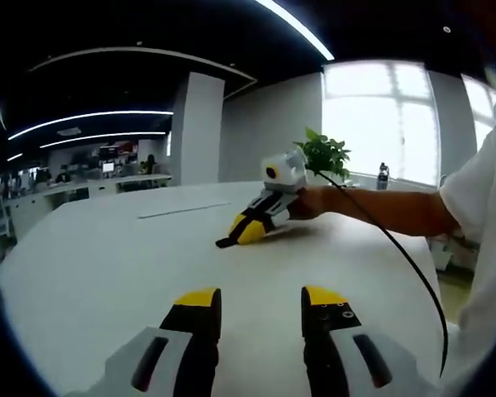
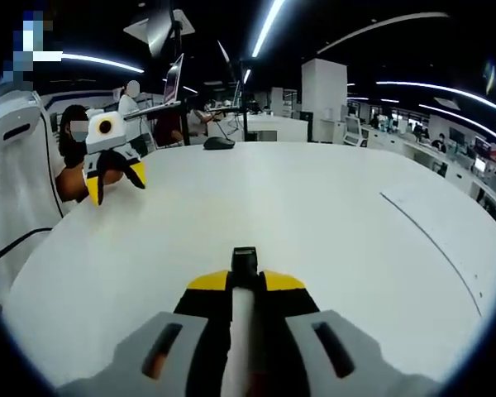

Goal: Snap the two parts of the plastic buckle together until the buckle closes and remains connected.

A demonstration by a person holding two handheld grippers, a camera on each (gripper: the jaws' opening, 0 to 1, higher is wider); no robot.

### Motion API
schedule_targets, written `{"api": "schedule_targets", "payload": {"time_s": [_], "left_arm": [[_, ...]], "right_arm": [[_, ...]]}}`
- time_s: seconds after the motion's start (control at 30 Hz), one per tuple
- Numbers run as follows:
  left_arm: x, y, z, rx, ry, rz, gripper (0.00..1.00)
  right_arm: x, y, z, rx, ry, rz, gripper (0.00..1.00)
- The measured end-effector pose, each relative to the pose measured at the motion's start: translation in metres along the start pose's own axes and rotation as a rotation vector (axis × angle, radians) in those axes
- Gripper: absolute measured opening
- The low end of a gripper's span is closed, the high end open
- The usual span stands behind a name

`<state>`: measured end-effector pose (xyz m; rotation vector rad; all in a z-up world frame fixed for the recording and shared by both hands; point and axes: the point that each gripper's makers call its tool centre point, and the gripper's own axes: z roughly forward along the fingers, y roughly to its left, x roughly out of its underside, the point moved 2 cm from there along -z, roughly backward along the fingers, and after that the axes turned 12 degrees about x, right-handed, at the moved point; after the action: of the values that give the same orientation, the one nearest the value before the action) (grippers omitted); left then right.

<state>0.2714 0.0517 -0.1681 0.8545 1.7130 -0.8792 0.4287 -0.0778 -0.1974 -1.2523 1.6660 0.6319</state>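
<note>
Jaws of the right tool (image 2: 244, 285) were pressed together on a small black buckle part (image 2: 245, 258), which stuck out just past the yellow tips, low over the white bench (image 2: 314, 207). In the left gripper view that same tool lay tip-down on the bench, a dark piece poking from its tips, gripped by a hand (image 1: 310, 203) with a black cable (image 1: 405, 256) trailing back from it. The left tool (image 1: 260, 302) stood wide open with nothing between its jaws, bare bench showing in the gap; in the right gripper view it hung off to the left, held up above the bench edge, well apart from the right tool. I couldn't make out a second buckle part anywhere. Farther across the bench sat a dark rounded object (image 2: 219, 143) near the far edge. Behind it were a green plant (image 1: 324, 153), a white pillar (image 1: 198, 128), bright windows (image 1: 380, 116), rows of desks and long ceiling lights (image 2: 269, 25).
</note>
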Motion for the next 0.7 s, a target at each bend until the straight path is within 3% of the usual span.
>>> {"api": "schedule_targets", "payload": {"time_s": [0.13,0.4,0.7], "left_arm": [[-0.0012,0.0006,-0.0018,-0.001,-0.002,0.002,0.38],[-0.0009,-0.0003,-0.0041,-0.005,-0.008,-0.001,0.38],[-0.0043,-0.0015,-0.0050,-0.011,-0.017,0.005,0.38]], "right_arm": [[0.0002,0.0026,-0.0011,-0.001,-0.002,-0.001,0.13],[0.0019,0.0082,-0.0031,0.001,-0.013,-0.001,0.26],[0.0009,0.0075,-0.0090,0.024,-0.017,0.016,0.28]]}}
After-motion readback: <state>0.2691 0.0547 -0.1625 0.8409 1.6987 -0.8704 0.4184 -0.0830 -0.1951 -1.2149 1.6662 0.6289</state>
